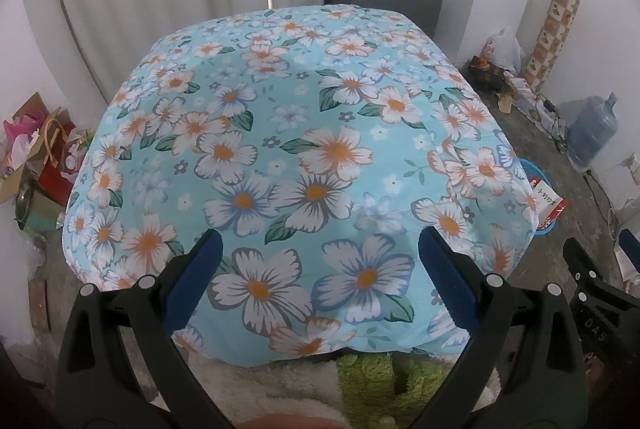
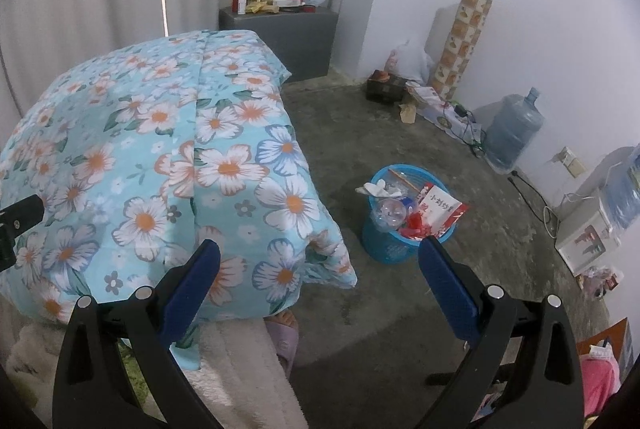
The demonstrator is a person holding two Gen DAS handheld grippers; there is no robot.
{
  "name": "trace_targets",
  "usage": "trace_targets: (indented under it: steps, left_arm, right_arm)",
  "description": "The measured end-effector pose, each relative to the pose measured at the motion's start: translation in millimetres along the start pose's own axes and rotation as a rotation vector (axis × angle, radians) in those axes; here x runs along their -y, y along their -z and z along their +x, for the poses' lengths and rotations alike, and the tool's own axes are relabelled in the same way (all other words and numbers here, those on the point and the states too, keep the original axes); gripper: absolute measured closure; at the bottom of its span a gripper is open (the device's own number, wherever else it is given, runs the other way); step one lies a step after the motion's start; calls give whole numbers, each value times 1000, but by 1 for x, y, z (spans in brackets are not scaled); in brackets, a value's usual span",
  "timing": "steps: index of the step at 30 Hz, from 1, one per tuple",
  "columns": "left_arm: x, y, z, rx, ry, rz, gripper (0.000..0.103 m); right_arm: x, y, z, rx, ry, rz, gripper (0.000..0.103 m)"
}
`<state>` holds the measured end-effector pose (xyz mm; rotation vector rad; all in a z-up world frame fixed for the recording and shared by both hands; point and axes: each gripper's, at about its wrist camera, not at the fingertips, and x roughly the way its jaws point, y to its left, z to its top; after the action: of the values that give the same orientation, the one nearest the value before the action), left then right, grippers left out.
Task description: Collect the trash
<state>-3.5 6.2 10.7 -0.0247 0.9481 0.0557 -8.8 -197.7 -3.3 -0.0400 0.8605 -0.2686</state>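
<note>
A blue plastic waste basket (image 2: 390, 249) stands on the concrete floor right of the table, heaped with trash: a red and white snack packet (image 2: 438, 209), crumpled white tissue (image 2: 378, 188) and clear plastic. In the left wrist view only a sliver of the basket (image 1: 538, 177) and the packet (image 1: 550, 205) show past the table's right edge. My left gripper (image 1: 318, 249) hovers open above the flowered tablecloth (image 1: 312, 157), nothing between its blue pads. My right gripper (image 2: 320, 261) is open too, held over the table's corner and the floor, left of the basket.
A grey cabinet (image 2: 296, 41) with bottles and packets stands at the back. A water jug (image 2: 512, 129), a patterned roll (image 2: 464, 41), bags and cables line the right wall. Paper bags (image 1: 44, 157) pile up at the left. A slippered foot (image 2: 284, 337) shows beneath the tablecloth.
</note>
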Motion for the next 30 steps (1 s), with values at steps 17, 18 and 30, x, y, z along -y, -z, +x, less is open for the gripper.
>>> trace_targets:
  steps: [17,18,30]
  left_arm:
    - [7,0,-10,15,23,11,9]
    - [8,0,-10,15,28,14,9]
    - [10,0,-12,20,47,21,9]
  right_arm:
    - [2,-2,-3,7,9,4,7]
    - [3,-2,-3,8,11,6,7]
    - [10,-2,-9,15,34,21,7]
